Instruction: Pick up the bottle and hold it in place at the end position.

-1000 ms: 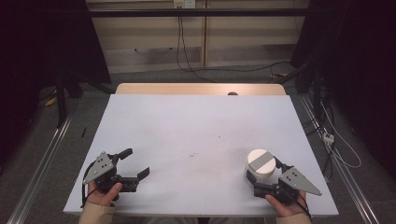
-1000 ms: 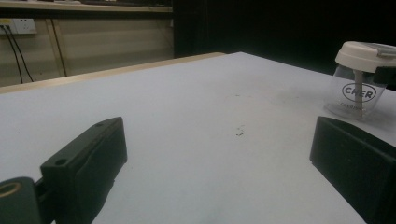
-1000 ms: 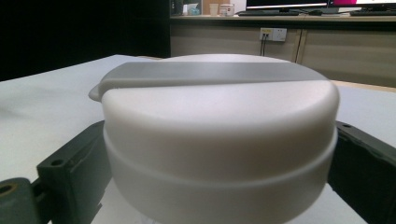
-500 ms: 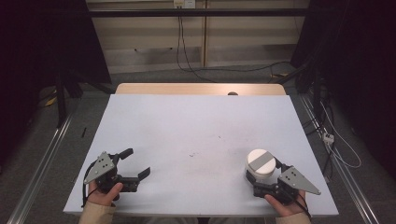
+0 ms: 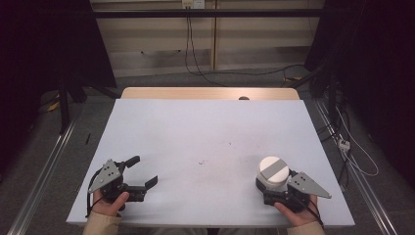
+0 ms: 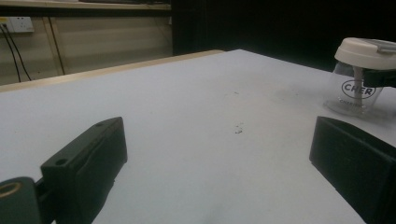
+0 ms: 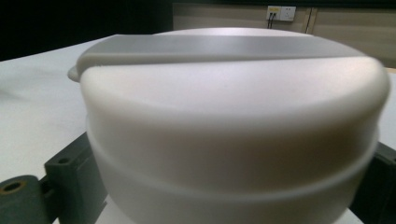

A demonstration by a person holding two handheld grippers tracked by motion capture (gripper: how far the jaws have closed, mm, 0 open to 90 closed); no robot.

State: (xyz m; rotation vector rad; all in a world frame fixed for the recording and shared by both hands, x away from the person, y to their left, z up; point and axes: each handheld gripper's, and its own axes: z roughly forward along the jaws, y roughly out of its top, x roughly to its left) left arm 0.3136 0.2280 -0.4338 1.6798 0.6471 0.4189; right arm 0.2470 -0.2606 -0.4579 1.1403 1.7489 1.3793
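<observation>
A clear jar [image 5: 272, 172] with a white lid and a grey strip across the lid stands near the front right of the white table [image 5: 205, 122]. My right gripper [image 5: 271, 180] reaches around it from the near side. Its jaws have just been closing with the jar [image 7: 233, 126] between them, and in the right gripper view [image 7: 224, 179] both jaws lie against the jar's wall. My left gripper [image 5: 143, 170] rests at the front left, open, with bare table between its jaws [image 6: 219, 154]. The left gripper view has the jar [image 6: 357, 79] far off at the right.
A wooden strip [image 5: 210, 93] runs along the table's far edge. Small dark specks [image 5: 201, 161] mark the middle of the table. Cables [image 5: 342, 142] and a metal rail [image 5: 44, 166] lie on the floor beside the table.
</observation>
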